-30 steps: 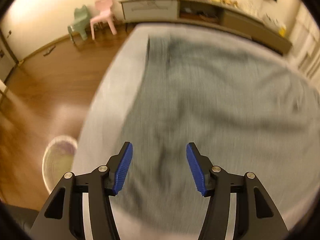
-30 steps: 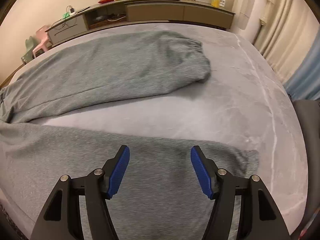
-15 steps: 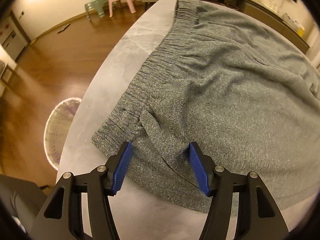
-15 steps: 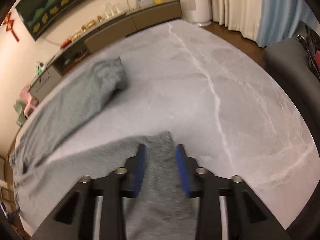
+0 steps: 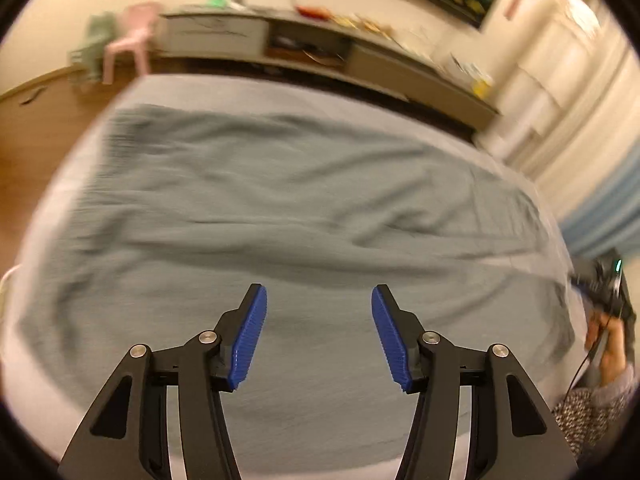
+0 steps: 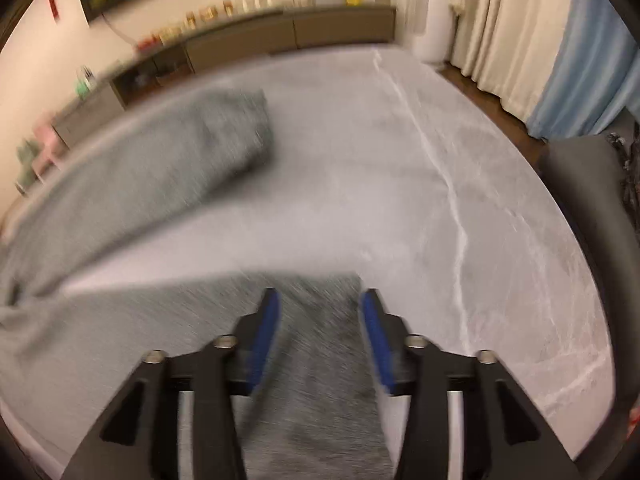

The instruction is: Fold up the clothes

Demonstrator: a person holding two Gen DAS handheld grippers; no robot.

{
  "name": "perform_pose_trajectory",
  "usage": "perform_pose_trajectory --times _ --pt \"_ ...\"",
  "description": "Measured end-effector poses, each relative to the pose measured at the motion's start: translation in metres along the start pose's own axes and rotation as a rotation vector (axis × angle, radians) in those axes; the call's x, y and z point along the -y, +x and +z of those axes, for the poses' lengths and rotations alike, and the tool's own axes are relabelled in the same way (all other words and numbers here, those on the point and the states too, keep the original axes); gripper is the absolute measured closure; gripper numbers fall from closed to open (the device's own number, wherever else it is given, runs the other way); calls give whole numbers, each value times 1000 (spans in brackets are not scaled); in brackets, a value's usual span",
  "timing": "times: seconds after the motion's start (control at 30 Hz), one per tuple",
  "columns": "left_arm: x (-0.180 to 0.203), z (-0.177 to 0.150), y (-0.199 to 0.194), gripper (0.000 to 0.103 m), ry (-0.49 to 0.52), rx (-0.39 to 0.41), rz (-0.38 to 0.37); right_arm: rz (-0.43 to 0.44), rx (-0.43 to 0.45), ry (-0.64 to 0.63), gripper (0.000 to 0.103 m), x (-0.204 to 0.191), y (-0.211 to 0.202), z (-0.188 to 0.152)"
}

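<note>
Just then both views smeared with motion, and the change from a moment before was plain: the left gripper [image 5: 318, 336], which half a second earlier had its pads down at the waistband corner of the grey sweatpants [image 5: 280, 216], had pulled back and up, so that the whole upper part of the garment lay spread below it on the grey table [image 6: 460, 168]. Its jaws were narrowing a little but stood apart with nothing between them. The right gripper [image 6: 320, 336], pinched close over the near leg cuff [image 6: 320, 292] half a second earlier, was letting its jaws out; cloth sat between the blue pads, though through the blur I could not tell whether they still pressed it. The far leg [image 6: 180, 136] lay off to the left, angled away from the near one. Neither end looked secured, so the first fold, I judged, had yet to begin, and both grips wanted taking afresh.
</note>
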State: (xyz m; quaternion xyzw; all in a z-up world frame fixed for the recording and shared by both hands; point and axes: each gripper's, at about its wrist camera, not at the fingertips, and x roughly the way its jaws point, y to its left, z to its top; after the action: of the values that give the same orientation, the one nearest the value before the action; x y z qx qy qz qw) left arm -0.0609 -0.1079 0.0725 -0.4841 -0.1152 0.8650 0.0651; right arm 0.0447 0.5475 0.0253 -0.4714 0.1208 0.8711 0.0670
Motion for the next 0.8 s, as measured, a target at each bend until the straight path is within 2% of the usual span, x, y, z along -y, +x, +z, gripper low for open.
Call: perform_pose_trajectory --times 0.07,0.17,0.23,0.33,0.4,0.5,0.53,0.6,0.63,0.7,0.8 --pt "24 3 37 45 38 -43 12 122 5 48 41 -1 -12 10" --pt "40 -5 89 45 45 -101 -14 195 -16 60 39 -22 0 46" --pt "44 -24 102 46 66 -140 19 222 -22 63 33 -32 12 75" --pt "57 -31 103 45 160 -125 100 181 -27 61 30 -45 41 120" --pt "64 -32 105 43 208 -116 140 135 -48 55 30 -51 75 145" --pt "68 -29 108 41 223 -120 145 68 -103 26 30 -69 125 172" --pt "69 -28 108 40 226 -120 147 67 -135 13 33 -70 136 178" --pt "69 -26 108 40 225 -122 148 87 -137 -34 53 -79 146 184" --pt "69 -25 108 40 223 -121 147 131 -165 -41 82 -83 149 186" --pt "69 -25 108 40 224 -120 151 162 -158 -72 84 -91 138 184" --pt "71 -25 108 40 222 -118 156 234 -87 -116 88 -95 93 172"
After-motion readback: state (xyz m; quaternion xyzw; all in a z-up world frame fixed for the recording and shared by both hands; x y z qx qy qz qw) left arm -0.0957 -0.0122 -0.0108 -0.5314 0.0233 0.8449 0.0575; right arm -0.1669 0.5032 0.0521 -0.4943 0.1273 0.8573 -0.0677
